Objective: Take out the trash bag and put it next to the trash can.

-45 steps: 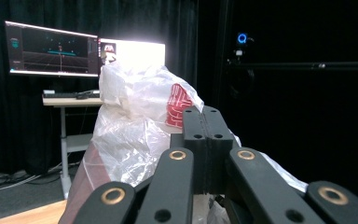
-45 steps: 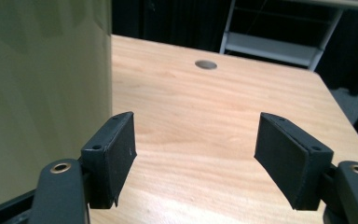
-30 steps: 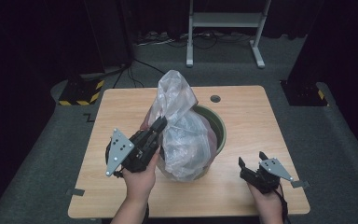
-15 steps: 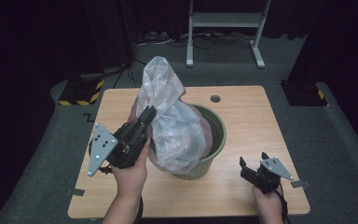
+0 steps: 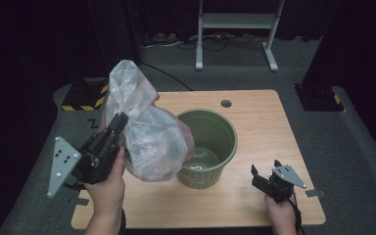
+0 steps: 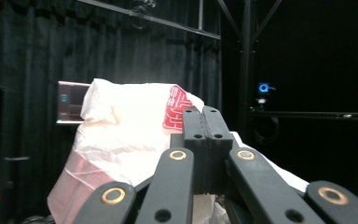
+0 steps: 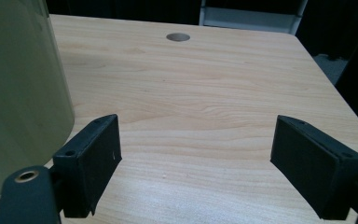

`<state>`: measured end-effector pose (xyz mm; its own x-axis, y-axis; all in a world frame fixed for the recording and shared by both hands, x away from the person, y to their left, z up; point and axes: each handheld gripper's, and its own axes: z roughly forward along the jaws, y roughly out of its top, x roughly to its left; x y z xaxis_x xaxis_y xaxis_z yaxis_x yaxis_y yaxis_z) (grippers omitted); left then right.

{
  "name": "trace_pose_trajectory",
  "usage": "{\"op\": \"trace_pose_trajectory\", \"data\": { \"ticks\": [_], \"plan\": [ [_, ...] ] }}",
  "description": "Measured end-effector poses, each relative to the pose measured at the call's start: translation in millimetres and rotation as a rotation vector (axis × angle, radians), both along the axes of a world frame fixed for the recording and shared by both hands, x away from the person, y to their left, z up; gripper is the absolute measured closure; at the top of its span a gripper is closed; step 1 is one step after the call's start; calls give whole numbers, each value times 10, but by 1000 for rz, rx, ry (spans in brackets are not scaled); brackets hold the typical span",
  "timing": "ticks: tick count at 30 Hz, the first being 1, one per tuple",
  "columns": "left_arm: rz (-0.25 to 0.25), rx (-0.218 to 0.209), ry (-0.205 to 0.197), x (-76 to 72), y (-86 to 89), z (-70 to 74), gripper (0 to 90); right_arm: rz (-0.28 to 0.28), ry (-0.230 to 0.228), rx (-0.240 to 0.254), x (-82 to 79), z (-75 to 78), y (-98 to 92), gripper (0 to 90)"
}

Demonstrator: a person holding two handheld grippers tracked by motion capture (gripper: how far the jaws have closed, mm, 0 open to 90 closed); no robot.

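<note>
Your left tool (image 5: 120,122) is clamped on the plastic bag (image 5: 149,137), its jaws pressed together on the film. The bag hangs beside the green bin (image 5: 208,147), off its left rim and half over it, apparently held high so it clears the rim. Your left forearm angles up toward the bin. Your right tool (image 5: 264,178) rests near the bin's right side on the table (image 5: 274,122), jaws apart and empty, likely waiting.

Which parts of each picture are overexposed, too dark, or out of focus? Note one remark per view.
High view: table evenly lit, surroundings near black, bag slightly glossy. Left gripper view: bag blown out to white against a dark backdrop, jaws close and soft. Right gripper view: bin wall at the left blurred, wood grain sharp, mild sheen near the bottom edge.
</note>
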<state>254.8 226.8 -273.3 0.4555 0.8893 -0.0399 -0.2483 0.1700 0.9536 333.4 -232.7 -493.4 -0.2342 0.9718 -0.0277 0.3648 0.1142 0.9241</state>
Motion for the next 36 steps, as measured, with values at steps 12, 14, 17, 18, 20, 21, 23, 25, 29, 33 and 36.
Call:
{"op": "trace_pose_trajectory", "data": {
  "ticks": [12,14,17,18,20,21,23,25,29,33,36],
  "plan": [
    [77,2,50,-54,371,-186,900,13,22,-36,33,-47,17,157],
    [83,0,66,-41,407,-263,900,25,25,-41,28,-50,16,157],
    [91,0,84,-25,442,-361,899,35,31,-42,23,-56,18,156],
    [95,6,92,-19,457,-398,899,39,31,-42,24,-58,18,156],
    [99,11,109,4,482,-484,899,46,30,-49,26,-61,21,153],
    [103,10,116,11,489,-513,899,44,34,-50,26,-64,25,146],
    [109,10,140,29,513,-587,899,41,36,-49,29,-66,26,147],
    [116,22,157,51,531,-657,899,47,39,-46,32,-70,23,147],
    [135,50,187,91,558,-776,899,51,52,-46,37,-82,14,147],
    [148,71,211,144,568,-898,899,51,47,-45,30,-75,17,146],
    [151,80,235,200,556,-987,899,54,44,-47,27,-75,18,147]
  ]
}}
